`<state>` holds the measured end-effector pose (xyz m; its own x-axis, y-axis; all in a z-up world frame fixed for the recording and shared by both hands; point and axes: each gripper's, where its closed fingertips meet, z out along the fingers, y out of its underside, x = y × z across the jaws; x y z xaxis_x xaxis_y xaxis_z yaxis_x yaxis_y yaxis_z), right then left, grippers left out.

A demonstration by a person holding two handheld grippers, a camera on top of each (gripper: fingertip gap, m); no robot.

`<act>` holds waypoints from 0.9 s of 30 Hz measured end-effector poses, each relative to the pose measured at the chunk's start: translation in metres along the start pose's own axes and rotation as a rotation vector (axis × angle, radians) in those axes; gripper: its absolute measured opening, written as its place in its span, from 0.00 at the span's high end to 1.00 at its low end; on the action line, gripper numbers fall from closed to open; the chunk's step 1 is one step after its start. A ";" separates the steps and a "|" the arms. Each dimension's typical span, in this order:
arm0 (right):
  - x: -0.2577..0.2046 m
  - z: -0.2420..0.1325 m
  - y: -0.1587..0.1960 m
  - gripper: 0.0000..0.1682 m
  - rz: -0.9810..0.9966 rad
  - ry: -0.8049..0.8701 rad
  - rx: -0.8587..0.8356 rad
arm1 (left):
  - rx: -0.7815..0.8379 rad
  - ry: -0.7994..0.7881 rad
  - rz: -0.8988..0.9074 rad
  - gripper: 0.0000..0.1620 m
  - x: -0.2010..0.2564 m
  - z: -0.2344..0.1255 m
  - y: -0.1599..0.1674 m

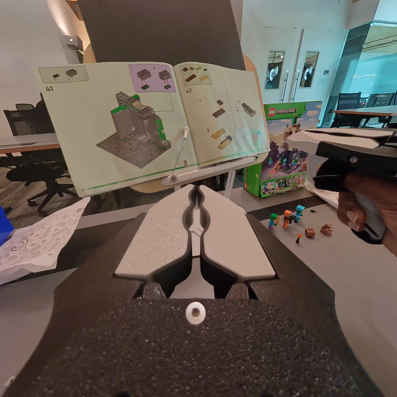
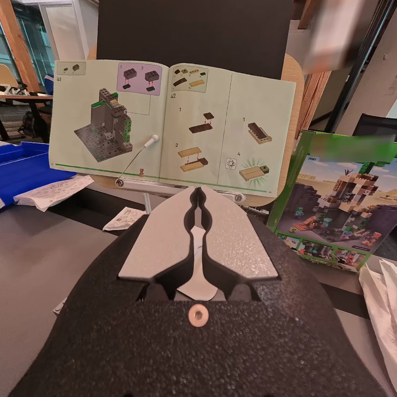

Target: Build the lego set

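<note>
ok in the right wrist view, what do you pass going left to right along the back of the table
blue bin → printed paper bag → open instruction booklet on its stand → green lego box → crumpled white bags

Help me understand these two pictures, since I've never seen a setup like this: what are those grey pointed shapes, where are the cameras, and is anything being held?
No robot here: a person holds a two-finger gripper in each hand, with a camera on each looking forward along its fingers. The grey shapes are those fingers. One picture comes from the left gripper, the other from the right gripper. Both are shut and hold nothing. In the left view you also see the right gripper from the side, in the person's hand.

Both face an open instruction booklet on a book stand. Right of it stands the green lego box. On the grey table stand three minifigures and a few small brown builds; printed paper bags lie on the left.
</note>
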<state>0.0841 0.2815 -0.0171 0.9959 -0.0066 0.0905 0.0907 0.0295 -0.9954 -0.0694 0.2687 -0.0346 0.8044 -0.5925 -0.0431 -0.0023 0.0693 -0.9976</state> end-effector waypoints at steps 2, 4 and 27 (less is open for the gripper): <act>-0.002 -0.002 -0.002 1.00 0.000 -0.005 0.004 | -0.001 -0.005 -0.003 1.00 -0.004 0.000 0.001; -0.005 -0.004 -0.004 1.00 0.000 -0.011 0.008 | 0.002 -0.009 -0.010 1.00 -0.007 -0.001 0.000; -0.030 -0.023 -0.020 1.00 -0.074 -0.193 0.024 | -0.082 0.202 0.034 1.00 0.021 -0.007 0.000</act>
<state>0.0524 0.2586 -0.0007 0.9685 0.1823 0.1695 0.1611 0.0599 -0.9851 -0.0571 0.2506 -0.0360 0.6681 -0.7400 -0.0782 -0.0819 0.0313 -0.9961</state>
